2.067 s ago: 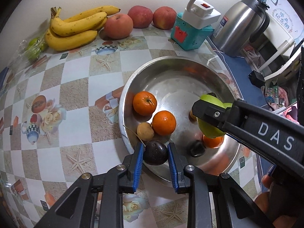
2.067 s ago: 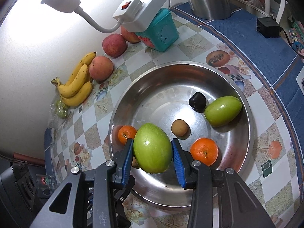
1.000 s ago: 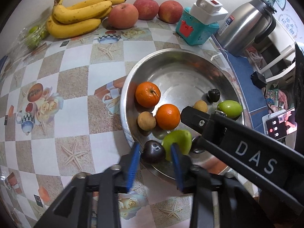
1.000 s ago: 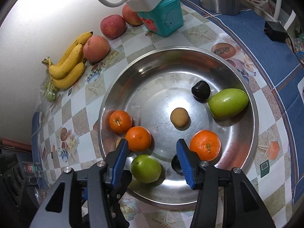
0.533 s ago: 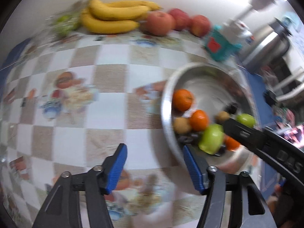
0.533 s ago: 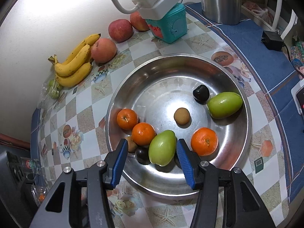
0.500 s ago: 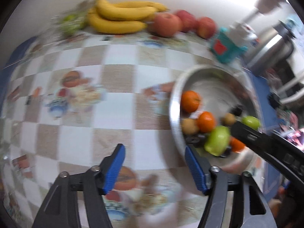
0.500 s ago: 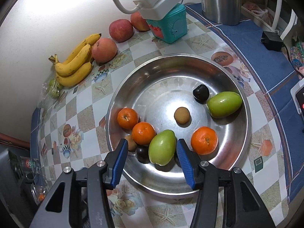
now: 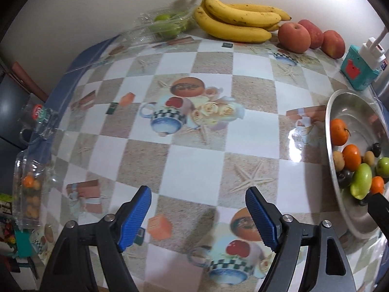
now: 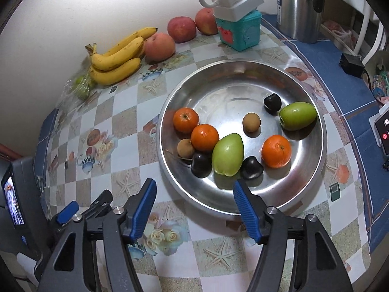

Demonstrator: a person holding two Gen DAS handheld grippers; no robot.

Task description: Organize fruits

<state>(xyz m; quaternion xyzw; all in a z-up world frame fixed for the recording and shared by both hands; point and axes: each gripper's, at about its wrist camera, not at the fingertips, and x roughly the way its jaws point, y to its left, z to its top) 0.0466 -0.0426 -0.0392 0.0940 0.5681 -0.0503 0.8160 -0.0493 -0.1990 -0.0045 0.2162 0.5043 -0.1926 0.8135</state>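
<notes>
Gaping empty, both grippers' fingers (image 10: pixel 239 196) just widened beside glossy fruits (image 10: pixel 228 154).

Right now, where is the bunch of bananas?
In the right wrist view the bananas lie on the table against the back wall, left of the metal bowl, with a peach touching their right end and a bag of green fruit on their left.

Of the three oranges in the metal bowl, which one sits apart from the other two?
The orange on the bowl's right side, beside a dark fruit. The other two oranges touch each other on the left.
</notes>
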